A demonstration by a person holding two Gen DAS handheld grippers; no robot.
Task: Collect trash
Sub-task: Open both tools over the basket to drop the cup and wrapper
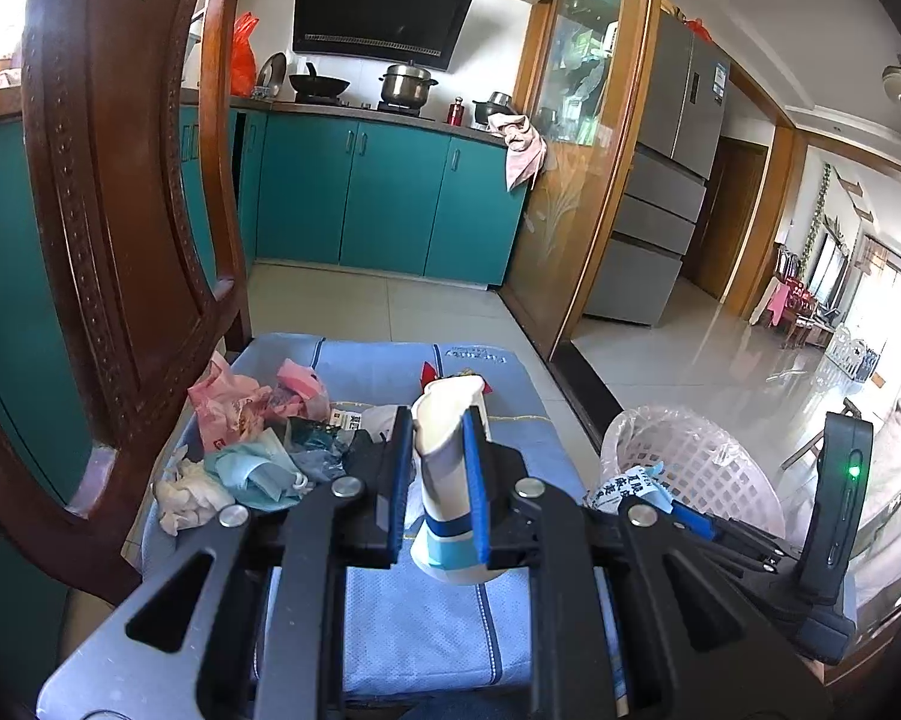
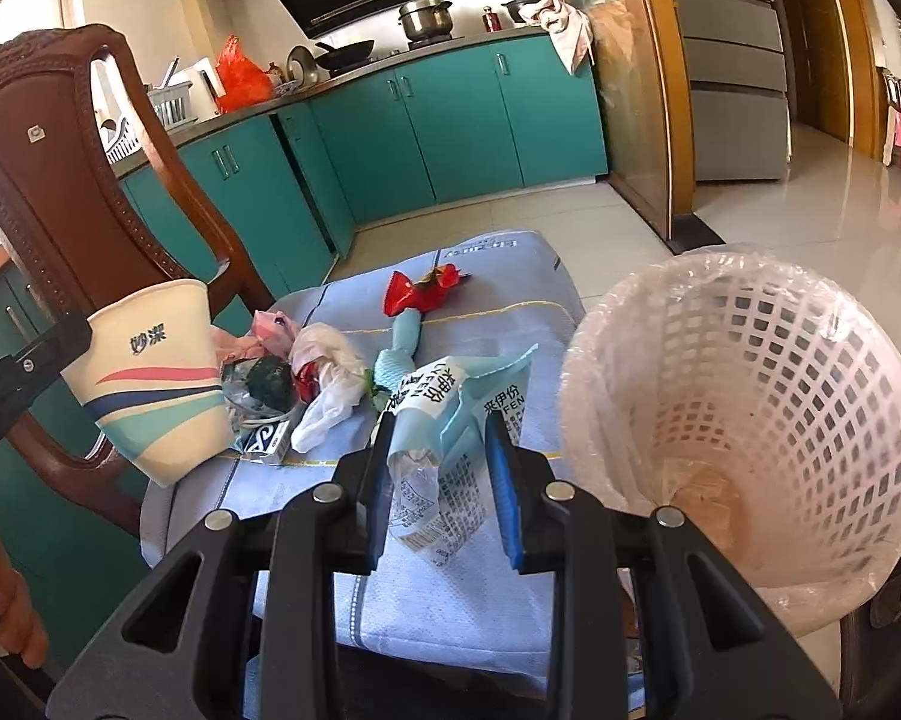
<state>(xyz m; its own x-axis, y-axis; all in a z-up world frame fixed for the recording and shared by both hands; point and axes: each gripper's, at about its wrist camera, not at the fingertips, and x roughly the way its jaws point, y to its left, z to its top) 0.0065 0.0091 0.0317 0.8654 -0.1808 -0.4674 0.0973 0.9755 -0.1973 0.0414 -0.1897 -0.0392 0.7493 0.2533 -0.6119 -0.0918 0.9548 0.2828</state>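
Basket [image 2: 744,420] stands off the tabletop's [image 2: 450,594] right edge, just right of the right gripper [image 2: 441,474], whose jaws clamp a snack wrapper [image 2: 450,456]; left gripper [image 1: 438,480] jaws pinch a paper cup [image 1: 444,450], farther away.

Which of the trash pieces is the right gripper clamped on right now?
The right gripper is clamped on the light-blue printed snack wrapper, beside the white basket. The paper cup is in the left gripper; the red wrapper lies loose.
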